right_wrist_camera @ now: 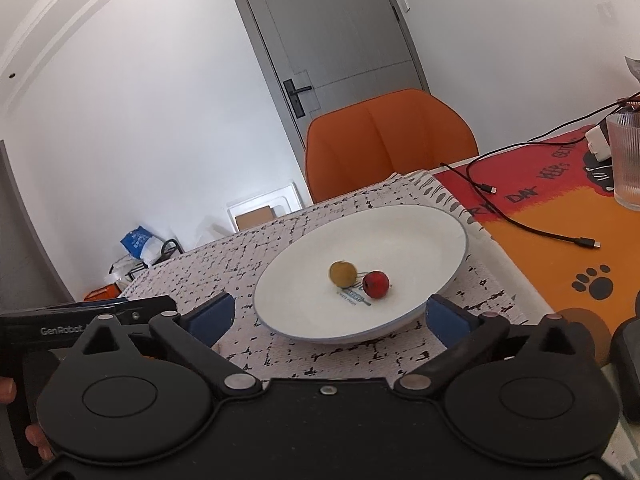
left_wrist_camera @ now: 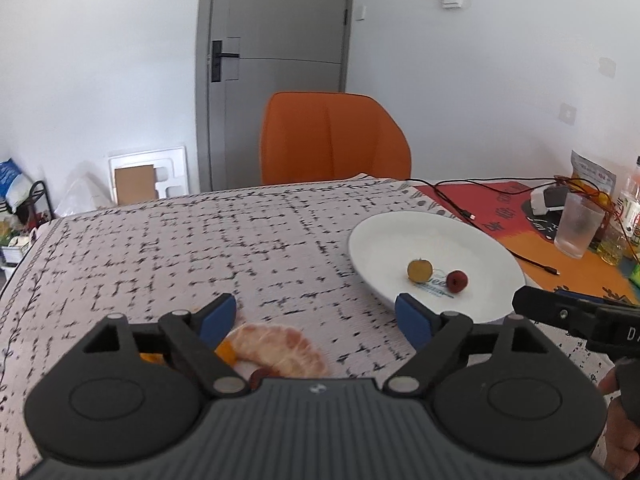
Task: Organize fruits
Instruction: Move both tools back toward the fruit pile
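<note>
On the patterned cloth, both grippers, left gripper (left_wrist_camera: 316, 314) and right gripper (right_wrist_camera: 327, 316), gape wide and empty; a careless closing stroke risks crushing the soft citrus segment (left_wrist_camera: 276, 346) or nudging the white plate (right_wrist_camera: 420, 224).

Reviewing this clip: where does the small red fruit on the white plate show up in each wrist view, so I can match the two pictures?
Left wrist: the red fruit lies right of centre on the white plate, right of the yellow fruit.
Right wrist: the red fruit lies near mid-picture on the white plate, again right of the yellow fruit.
Shared landmark: the orange chair behind the table.
</note>
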`<state>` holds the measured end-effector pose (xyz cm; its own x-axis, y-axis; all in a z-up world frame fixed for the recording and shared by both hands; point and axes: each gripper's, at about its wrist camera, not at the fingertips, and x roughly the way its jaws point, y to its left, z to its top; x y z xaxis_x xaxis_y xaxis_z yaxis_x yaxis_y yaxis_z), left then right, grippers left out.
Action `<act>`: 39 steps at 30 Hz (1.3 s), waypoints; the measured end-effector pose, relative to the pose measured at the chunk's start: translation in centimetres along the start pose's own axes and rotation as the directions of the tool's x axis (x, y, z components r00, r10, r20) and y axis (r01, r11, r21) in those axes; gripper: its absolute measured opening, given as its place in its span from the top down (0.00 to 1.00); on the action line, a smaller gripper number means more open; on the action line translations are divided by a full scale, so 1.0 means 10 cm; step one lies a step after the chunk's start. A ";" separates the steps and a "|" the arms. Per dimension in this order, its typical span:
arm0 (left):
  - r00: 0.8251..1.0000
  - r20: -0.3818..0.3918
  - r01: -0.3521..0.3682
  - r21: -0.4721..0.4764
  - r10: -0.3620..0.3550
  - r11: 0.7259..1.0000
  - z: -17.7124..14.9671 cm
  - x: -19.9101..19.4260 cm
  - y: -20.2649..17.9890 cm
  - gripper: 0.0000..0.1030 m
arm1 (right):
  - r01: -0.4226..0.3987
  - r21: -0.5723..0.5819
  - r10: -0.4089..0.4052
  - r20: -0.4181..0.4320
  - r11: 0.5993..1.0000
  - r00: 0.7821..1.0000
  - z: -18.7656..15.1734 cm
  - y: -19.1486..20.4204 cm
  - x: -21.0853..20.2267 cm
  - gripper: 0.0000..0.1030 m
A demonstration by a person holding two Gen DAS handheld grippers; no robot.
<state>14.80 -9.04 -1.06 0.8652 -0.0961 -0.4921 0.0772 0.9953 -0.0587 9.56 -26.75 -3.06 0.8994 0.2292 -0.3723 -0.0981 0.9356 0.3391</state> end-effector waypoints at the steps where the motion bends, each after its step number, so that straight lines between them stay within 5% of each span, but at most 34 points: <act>1: 1.000 0.004 -0.007 -0.004 0.007 1.000 -0.02 -0.03 0.02 0.17 | 0.002 -0.002 -0.002 -0.004 1.000 1.000 0.00 0.02 0.00 0.00; 28: 0.995 -0.008 -0.101 -0.101 0.101 0.990 -0.44 -0.54 0.55 0.16 | -0.009 -0.117 0.003 -0.051 0.993 0.999 -0.14 0.55 -0.11 0.00; 39: 0.998 -0.011 -0.070 -0.136 0.069 0.988 -0.55 -0.53 0.64 0.16 | -0.056 -0.146 0.041 -0.099 0.988 0.994 -0.22 0.73 -0.03 0.00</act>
<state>7.98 -2.20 -3.55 0.8630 -0.0276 -0.5044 -0.0513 0.9886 -0.1419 7.60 -19.41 -2.36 0.8482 0.2931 -0.4412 -0.2091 0.9506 0.2295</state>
